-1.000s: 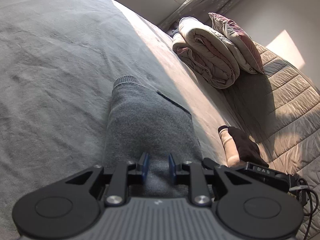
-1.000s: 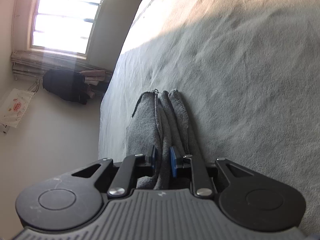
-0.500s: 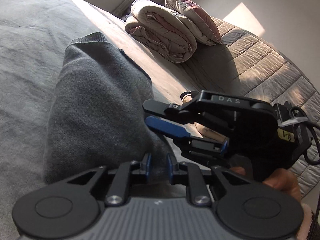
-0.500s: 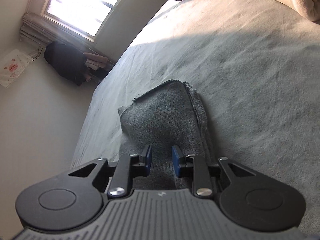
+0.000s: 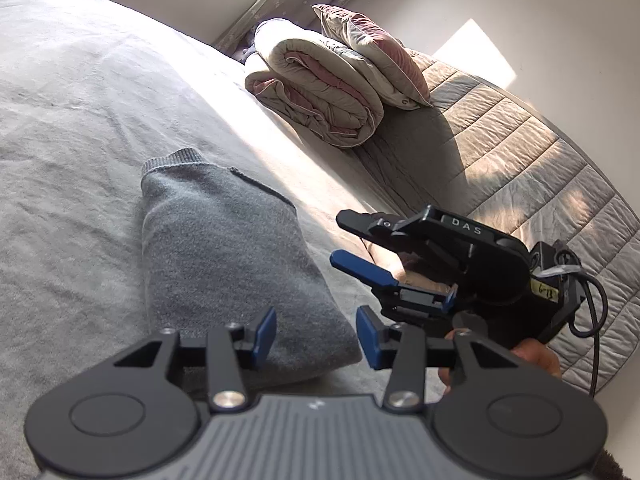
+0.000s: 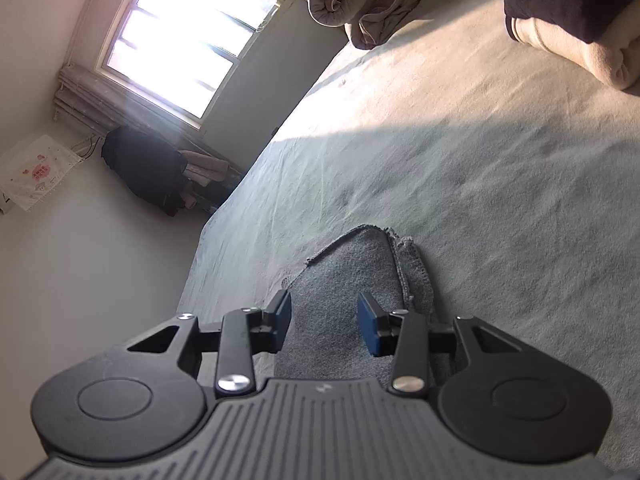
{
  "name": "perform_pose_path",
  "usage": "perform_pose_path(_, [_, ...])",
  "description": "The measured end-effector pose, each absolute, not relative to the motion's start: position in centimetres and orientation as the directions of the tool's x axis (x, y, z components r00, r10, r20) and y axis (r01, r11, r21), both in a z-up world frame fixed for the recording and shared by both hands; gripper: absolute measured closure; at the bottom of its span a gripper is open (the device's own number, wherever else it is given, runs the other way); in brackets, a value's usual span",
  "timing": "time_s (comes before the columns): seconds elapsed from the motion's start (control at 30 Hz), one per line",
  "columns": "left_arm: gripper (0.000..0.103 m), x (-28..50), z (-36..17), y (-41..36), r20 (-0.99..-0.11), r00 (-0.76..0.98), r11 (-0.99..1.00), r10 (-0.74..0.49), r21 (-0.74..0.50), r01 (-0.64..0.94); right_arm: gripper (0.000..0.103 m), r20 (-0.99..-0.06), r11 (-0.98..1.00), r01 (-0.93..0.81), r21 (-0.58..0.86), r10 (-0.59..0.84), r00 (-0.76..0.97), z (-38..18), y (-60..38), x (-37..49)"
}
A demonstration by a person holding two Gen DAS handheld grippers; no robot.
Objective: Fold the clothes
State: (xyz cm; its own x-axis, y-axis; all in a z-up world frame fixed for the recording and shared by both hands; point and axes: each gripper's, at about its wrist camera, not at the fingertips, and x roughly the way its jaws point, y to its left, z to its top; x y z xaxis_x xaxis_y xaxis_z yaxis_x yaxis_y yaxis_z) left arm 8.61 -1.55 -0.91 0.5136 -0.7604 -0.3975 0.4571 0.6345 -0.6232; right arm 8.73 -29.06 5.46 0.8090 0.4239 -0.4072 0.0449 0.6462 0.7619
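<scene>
The folded grey knit sweater (image 5: 224,264) is laid flat on the pale grey bedsheet (image 5: 72,128). Jaws of the left gripper (image 5: 316,334) and right gripper (image 6: 325,322) are opening, roughly half spread; nothing is pinched. Risk noted: a blue pad could snag the knit on withdrawal, so the top layer would be dragged and the fold undone.

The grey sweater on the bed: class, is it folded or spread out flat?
Folded. The grey sweater lies on the bed as a compact, thick bundle; stacked fabric edges show at its end in the right wrist view.
</scene>
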Motion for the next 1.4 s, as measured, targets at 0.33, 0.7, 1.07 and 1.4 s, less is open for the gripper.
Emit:
perform_pose_path(0.33, [0.06,8.7,-5.3,-3.4,-0.299,0.463,0.531,-0.835,-0.66,0.532,0.061,-0.558,0.909,-0.167,0.382,0.371,0.743,6.2,-23.6,12.0])
perform_pose_path(0.7, [0.066,8.6,-6.2,-2.9,-0.243,0.445,0.479,-0.862,-0.68,0.556,0.07,-0.654,0.966,-0.182,0.182,0.257,0.711,2.8,-21.4,19.6])
perform_pose_path(1.07, [0.054,9.7,-5.4,-2.3,-0.26,0.39,0.423,-0.883,-0.8,0.426,0.05,-0.649,0.897,0.055,0.438,0.274,0.71,2.4,-28.2,17.5])
perform_pose_path(1.4, [0.032,6.5,-1.4,0.0,-0.419,0.453,0.581,-0.787,-0.75,0.316,0.034,-0.618,0.675,0.295,0.676,0.302,0.726,1.4,-34.5,7.9])
